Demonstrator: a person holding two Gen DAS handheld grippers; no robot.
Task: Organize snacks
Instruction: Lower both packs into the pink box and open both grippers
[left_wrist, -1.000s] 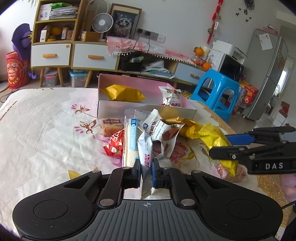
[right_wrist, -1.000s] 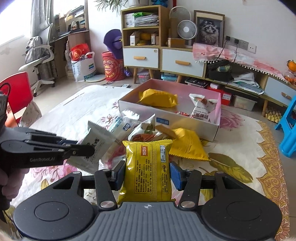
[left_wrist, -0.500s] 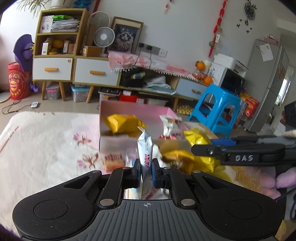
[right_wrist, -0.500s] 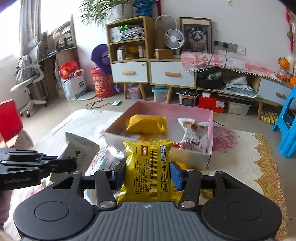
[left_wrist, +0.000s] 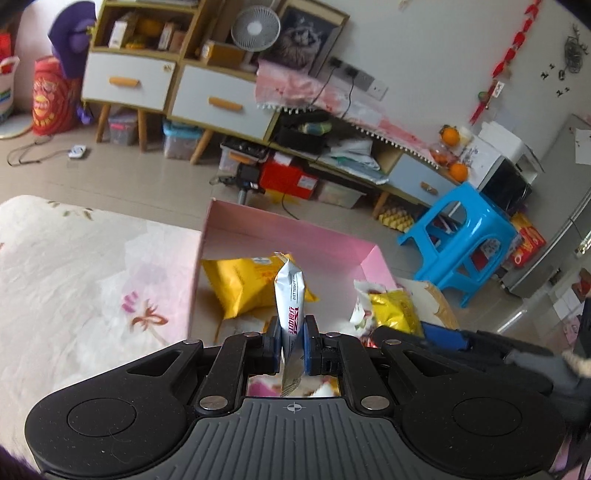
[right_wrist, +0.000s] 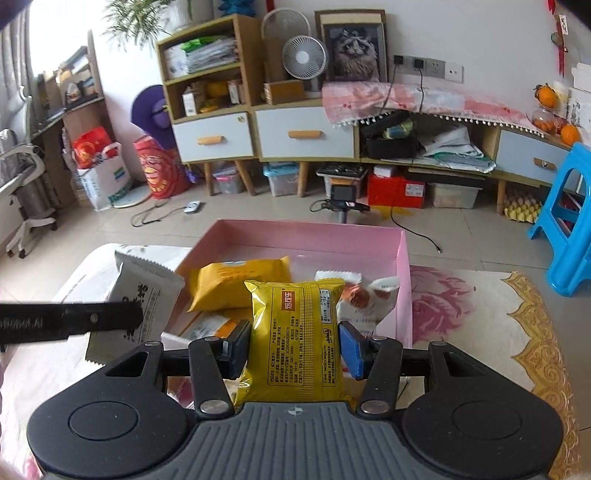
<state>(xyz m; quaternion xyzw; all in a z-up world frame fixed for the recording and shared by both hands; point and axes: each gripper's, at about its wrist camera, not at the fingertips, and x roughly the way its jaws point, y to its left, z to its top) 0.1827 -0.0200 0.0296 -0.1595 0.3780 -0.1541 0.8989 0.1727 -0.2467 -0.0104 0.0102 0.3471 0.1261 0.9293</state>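
My left gripper (left_wrist: 291, 345) clamps the white packet (left_wrist: 290, 295) upright; my right gripper (right_wrist: 295, 347) clamps the yellow packet (right_wrist: 297, 332). The pink box (right_wrist: 402, 280) lies mid-frame beyond both, nearest the right.

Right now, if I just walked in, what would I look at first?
Probably the yellow snack packet clamped in the right gripper, held over the near edge of the pink box. Beside it, the left gripper pinches a thin white snack packet upright. Behind, a bright blue stool stands on the floor.
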